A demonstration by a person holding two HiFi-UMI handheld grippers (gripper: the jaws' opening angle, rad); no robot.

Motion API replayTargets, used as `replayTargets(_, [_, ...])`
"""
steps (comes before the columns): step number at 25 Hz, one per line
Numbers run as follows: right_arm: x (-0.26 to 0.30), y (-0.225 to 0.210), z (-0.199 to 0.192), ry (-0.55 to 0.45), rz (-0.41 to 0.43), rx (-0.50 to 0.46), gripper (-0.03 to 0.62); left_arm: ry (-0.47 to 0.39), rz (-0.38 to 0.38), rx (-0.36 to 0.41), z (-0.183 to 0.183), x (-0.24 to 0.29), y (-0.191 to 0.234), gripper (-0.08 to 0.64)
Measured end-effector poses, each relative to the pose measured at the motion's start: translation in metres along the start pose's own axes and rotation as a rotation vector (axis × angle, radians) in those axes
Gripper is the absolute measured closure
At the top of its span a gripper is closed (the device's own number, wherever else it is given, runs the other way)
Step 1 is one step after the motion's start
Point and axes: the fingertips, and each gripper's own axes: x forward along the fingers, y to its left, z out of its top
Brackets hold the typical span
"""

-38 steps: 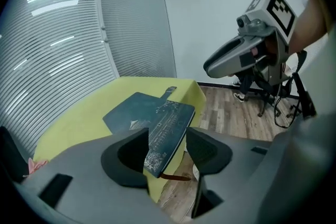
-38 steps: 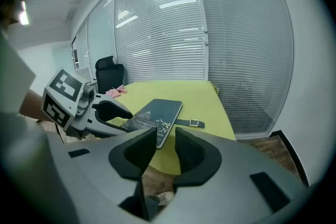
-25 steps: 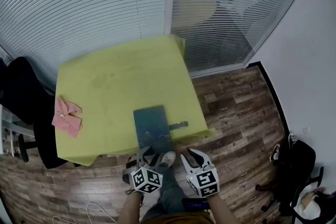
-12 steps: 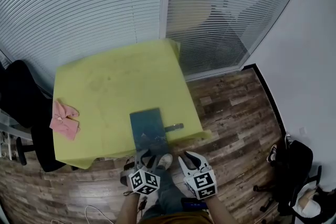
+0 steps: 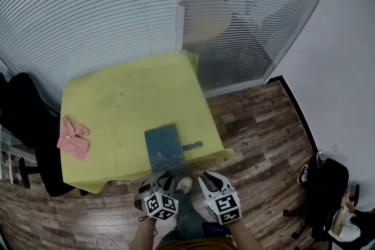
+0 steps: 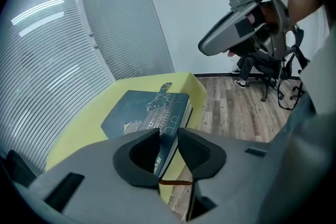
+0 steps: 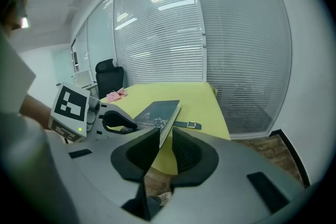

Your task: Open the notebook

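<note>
A closed dark teal notebook [image 5: 165, 146] lies at the near edge of the yellow table [image 5: 117, 102], its clasp strap [image 5: 193, 145] sticking out to the right. My left gripper [image 5: 161, 178] hovers at the table's near edge just short of the notebook [image 6: 149, 107]. Its jaws are closing; the book's near corner shows through the gap, and the pads do not press on it. My right gripper [image 5: 209, 180] is off the table's edge to the right, jaws closing with nothing between them. The notebook [image 7: 157, 112] lies ahead of it.
A pink cloth [image 5: 73, 137] lies at the table's left edge. A black office chair [image 5: 26, 120] stands left of the table. Blinds cover the glass wall behind. Wood floor spreads to the right, with a chair and bags [image 5: 334, 184] at the far right.
Both grippers' jaws have narrowed. The hands have stayed at the table's near edge and the notebook has not moved.
</note>
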Motion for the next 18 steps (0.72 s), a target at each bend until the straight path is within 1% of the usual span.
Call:
replayTargets(6, [-0.001, 0.005, 0.002, -0.002, 0.021, 0.003, 0.503, -0.02, 0.009, 0.001, 0.004, -0.005, 0.003, 0.454])
replayTargets(10, [-0.004, 0.005, 0.009, -0.023, 0.006, -0.014, 0.505, -0.028, 0.02, 0.007, 0.006, -0.01, 0.003, 0.465])
replayTargets(13, [-0.005, 0.005, 0.01, -0.017, 0.012, -0.01, 0.505, -0.039, 0.034, 0.014, 0.008, -0.014, 0.004, 0.476])
replayTargets(18, [-0.007, 0.007, 0.012, -0.018, 0.02, 0.0, 0.505, -0.048, 0.049, 0.0, 0.008, -0.02, 0.006, 0.486])
